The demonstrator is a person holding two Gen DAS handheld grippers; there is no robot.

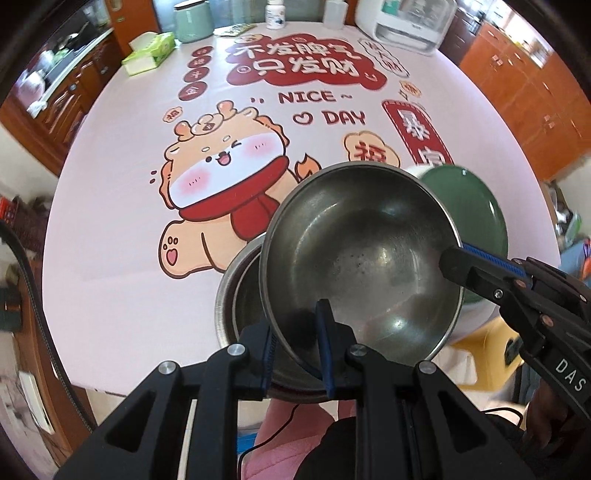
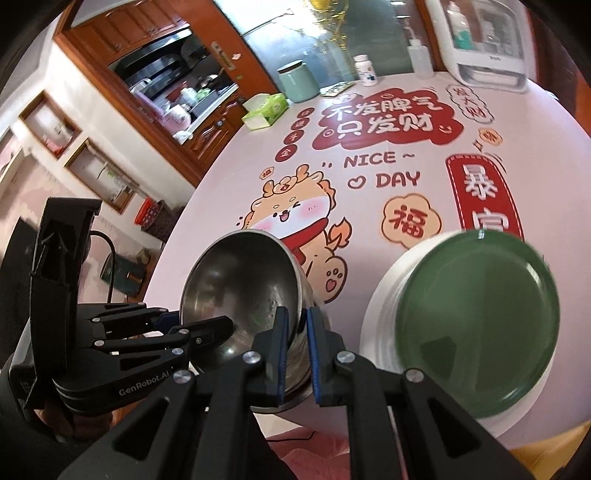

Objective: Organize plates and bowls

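- I find the upper steel bowl [image 1: 360,258] tilted over a second steel bowl [image 1: 240,295] at the near edge of the table [image 1: 110,221]; the second sits lower and to its left.
- The left gripper [image 1: 297,354] clamps the upper bowl's near rim; the right gripper [image 2: 295,347] clamps its right rim.
- A plate [image 2: 476,325] lies on a stack of plates [image 2: 380,310] to the right of the bowls, near the table edge.
- At the far edge, left to right: tissue box [image 1: 149,51], canister [image 1: 194,20], pill bottle [image 1: 276,14], countertop appliance [image 1: 410,22].
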